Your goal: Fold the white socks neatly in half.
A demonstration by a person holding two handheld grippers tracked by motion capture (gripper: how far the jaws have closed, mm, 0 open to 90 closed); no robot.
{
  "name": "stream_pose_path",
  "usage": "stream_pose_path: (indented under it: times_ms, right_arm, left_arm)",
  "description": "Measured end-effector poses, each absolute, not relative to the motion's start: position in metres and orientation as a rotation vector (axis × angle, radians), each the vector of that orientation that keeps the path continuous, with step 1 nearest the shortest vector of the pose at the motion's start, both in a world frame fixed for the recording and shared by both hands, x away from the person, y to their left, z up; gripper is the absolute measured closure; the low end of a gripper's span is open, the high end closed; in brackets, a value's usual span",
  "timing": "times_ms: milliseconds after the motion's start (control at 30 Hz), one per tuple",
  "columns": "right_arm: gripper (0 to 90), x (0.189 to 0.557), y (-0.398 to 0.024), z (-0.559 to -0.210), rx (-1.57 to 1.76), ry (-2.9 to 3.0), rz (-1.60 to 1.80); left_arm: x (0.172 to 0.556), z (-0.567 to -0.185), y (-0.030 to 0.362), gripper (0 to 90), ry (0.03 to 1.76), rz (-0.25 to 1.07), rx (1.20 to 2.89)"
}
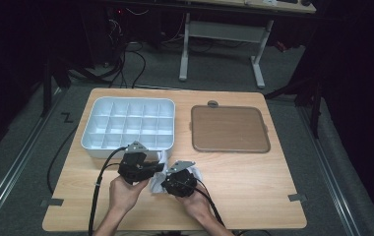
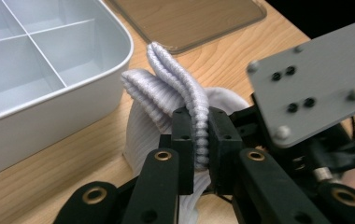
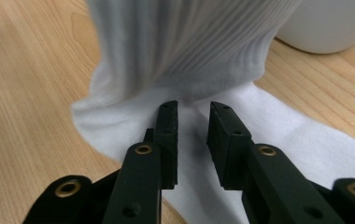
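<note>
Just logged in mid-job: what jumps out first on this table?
A white sock bunched near the front edge, its ribbed cuff pinched in the left hand-held gripper. The right hand-held gripper stands open over the sock's flat part. Behind them sit a white divided tray at the left and a brown lid at the right.

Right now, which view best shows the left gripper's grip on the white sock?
The left gripper view: the left gripper pinches the white sock by its ribbed cuff folds. The high view shows sock mostly hidden between both grippers; the right gripper view shows its fabric draped, no grip.
</note>
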State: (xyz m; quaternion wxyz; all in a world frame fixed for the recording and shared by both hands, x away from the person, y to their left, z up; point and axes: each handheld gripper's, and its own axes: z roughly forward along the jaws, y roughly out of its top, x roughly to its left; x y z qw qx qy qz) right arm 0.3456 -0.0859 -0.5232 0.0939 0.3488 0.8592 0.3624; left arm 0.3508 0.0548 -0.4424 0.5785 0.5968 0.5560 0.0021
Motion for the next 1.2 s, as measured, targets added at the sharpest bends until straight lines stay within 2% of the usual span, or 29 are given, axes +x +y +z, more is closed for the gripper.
stream_pose_path:
  times_ms: [400,700,1000,1200]
  right_arm:
    - [69.2,0.329,-0.133,-0.493,1.077,2.38,1.144]
    - [63.9,0.327,-0.172,-0.496,1.164,2.278,1.104]
    - [66.2,0.326,-0.185,-0.51,1.217,2.261,1.092]
    - [73.1,0.326,-0.188,-0.516,1.234,2.267,1.081]
  left_arm:
    - [0.353,-0.45,0.047,82.8,1.3,-0.002,1.436]
    - [0.354,-0.453,0.037,82.7,1.297,-0.027,1.467]
    - [0.354,-0.459,0.019,82.7,1.278,-0.028,1.517]
    - [0.354,-0.465,0.007,82.6,1.267,-0.036,1.54]
